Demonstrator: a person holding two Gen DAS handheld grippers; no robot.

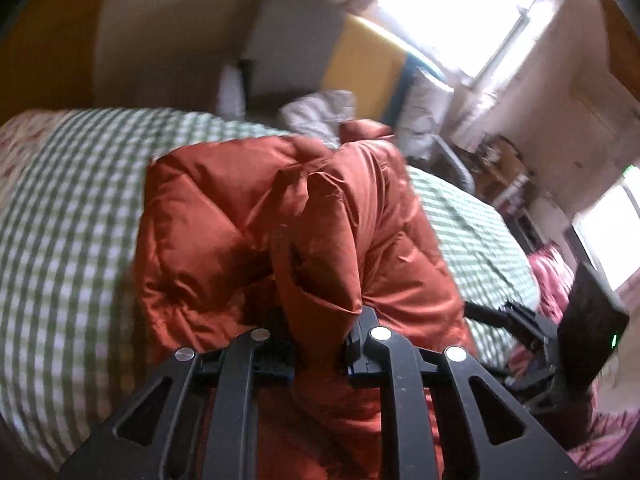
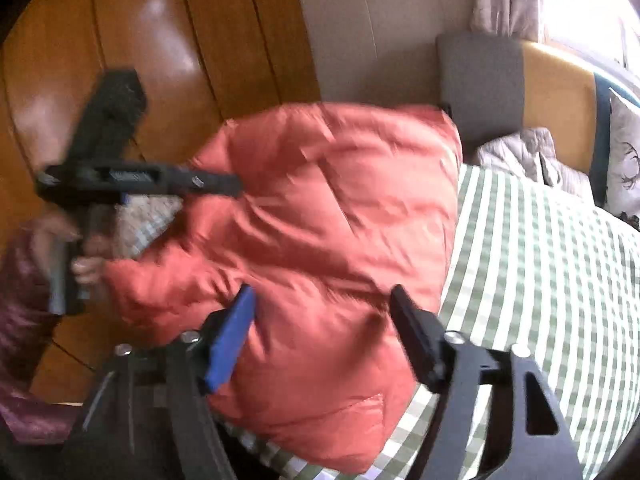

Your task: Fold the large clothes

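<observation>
The orange padded jacket lies bunched on the bed, over the green checked cover, partly lifted at the near side. The left gripper has its jaws closed on a ridge of the jacket's fabric, which rises up between them like a tent. The right gripper hangs over the jacket's near edge with its jaws spread wide and nothing between them; the blue pad on one finger shows plainly.

The step in hand looks like a fold in progress: one part of the jacket is being carried across the rest by the left gripper. Next, the right gripper would likely need to take hold of a matching edge or pin the bulk down, so that the lifted part can be laid flat and not slide.

The jacket's long axis seems to run away from the left gripper toward the headboard, but it is too crumpled to say which end is the collar. A grey garment and a pillow lie near the headboard, apart from the jacket.
</observation>
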